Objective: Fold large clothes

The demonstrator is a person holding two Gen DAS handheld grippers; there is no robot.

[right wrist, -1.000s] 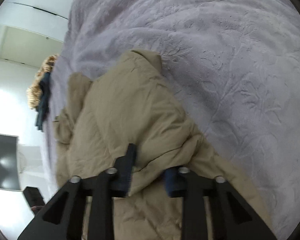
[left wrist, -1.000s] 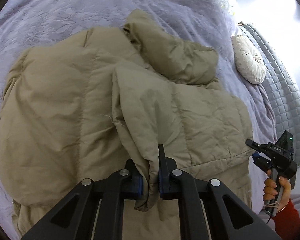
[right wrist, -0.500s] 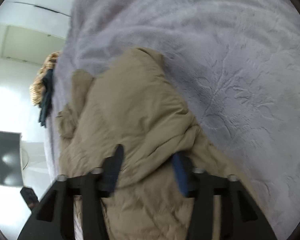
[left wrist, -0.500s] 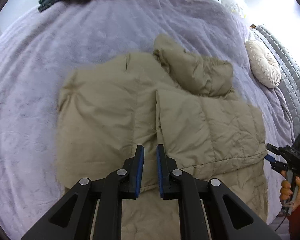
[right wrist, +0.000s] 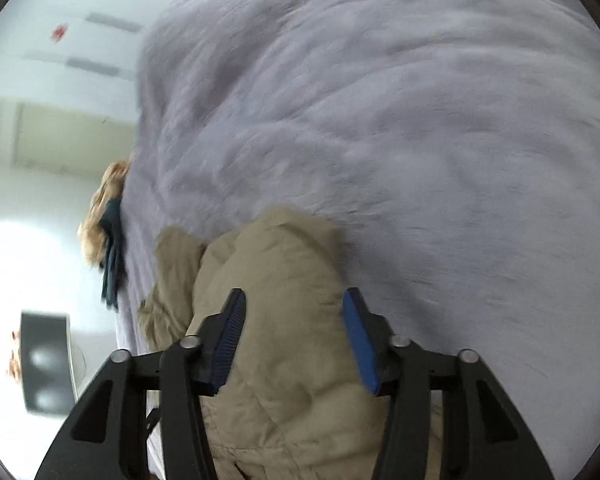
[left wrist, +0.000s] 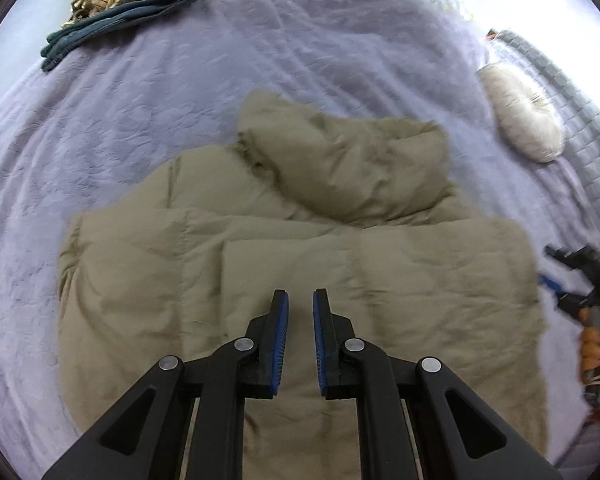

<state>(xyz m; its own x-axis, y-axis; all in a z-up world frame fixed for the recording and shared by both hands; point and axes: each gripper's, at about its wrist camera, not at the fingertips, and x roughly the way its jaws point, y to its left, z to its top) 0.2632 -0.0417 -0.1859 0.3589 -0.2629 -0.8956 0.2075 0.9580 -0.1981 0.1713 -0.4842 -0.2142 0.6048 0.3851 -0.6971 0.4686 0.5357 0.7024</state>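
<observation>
The tan puffer jacket (left wrist: pixel 300 264) lies on the purple bed cover (left wrist: pixel 180 92), with one side already folded over its middle. The left gripper (left wrist: pixel 300 300) hangs above it, narrow and empty, and the right gripper (right wrist: pixel 292 300) has been closing but stands half open over the jacket's edge, pads not pressing. For a neat next fold, I think each gripper should pinch one bottom corner firmly and both should lift together.

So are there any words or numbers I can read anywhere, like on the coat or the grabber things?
None can be read.
Beige puffer coat: no label or print shows.
Left gripper and right gripper: no lettering shows.
Red mark on the white wall: too blurred to read.
</observation>
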